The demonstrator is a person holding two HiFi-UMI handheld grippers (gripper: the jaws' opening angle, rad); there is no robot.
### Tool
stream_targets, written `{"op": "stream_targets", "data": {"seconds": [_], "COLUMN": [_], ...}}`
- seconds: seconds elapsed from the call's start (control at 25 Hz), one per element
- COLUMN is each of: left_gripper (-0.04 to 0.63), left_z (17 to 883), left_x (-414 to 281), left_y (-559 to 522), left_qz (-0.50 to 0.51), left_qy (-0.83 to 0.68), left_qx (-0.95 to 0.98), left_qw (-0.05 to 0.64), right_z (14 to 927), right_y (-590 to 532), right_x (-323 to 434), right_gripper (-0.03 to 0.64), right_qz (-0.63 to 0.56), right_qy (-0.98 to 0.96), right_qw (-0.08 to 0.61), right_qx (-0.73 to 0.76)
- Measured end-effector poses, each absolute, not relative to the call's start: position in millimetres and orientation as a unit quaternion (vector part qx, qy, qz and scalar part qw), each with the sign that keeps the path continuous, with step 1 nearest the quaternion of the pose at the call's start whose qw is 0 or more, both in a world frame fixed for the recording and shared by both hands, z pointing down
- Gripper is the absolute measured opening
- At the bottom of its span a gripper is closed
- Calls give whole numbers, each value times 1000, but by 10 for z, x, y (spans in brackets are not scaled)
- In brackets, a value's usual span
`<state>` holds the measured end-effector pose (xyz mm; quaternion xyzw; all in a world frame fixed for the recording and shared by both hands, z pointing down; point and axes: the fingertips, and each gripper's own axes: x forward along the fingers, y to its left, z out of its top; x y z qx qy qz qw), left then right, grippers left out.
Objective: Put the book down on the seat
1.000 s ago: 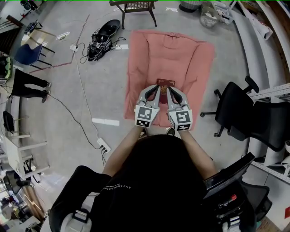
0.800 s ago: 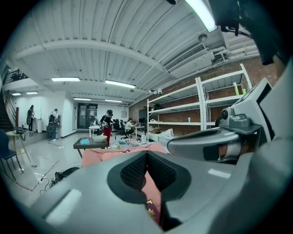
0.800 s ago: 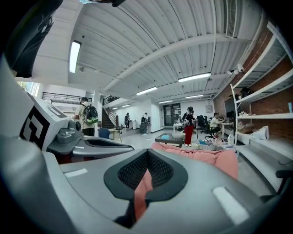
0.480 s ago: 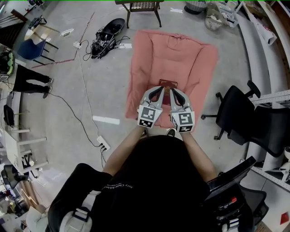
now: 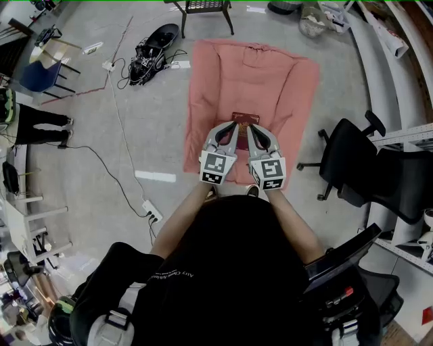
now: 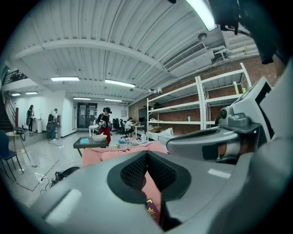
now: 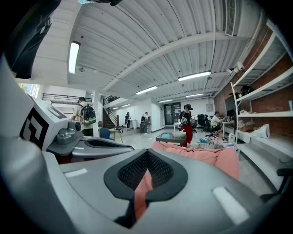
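Note:
A dark red book [image 5: 244, 119] lies on the pink cushioned seat [image 5: 270, 81] spread on the floor. I hold both grippers side by side above the seat's near half, pointing forward and level. The left gripper [image 5: 230, 130] and right gripper [image 5: 252, 132] cover the book's near part, and their tips almost meet over it. In the left gripper view the left gripper [image 6: 146, 157] is shut, with the book [image 6: 153, 212] showing below through the gap. The right gripper [image 7: 147, 157] is shut too, with only the pink seat [image 7: 215, 155] beyond it. Neither pair of pads holds anything.
A black office chair [image 5: 358, 162] stands right of the seat. Cables and a black device [image 5: 152, 57] lie to its left, with a power strip [image 5: 154, 217] nearer me. A dark low table [image 5: 203, 8] stands beyond the seat, with shelving [image 6: 215, 105] along the right wall. People stand far off.
The head view swayed slightly. Both grippers stay shut side by side over the book's near end, and the book has not moved on the seat.

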<state>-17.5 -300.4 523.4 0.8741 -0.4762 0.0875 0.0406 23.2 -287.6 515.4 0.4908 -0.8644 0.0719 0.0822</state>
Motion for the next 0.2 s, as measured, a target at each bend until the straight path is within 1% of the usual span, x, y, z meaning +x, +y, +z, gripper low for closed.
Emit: {"op": "stream_targets", "data": {"seconds": [0.2], "left_gripper": [-2], "left_z": [5244], "left_x": [-220], "left_y": [-3038], "left_qz": [90], "left_qy": [-478], "left_qx": [873], "left_qw": [39], "right_z": [5173], "right_y": [-2925], "right_x": [186], "right_gripper": [11], "right_qz": [74], "right_qy": [-866], "right_qw": [80], "right_qx": [488]}}
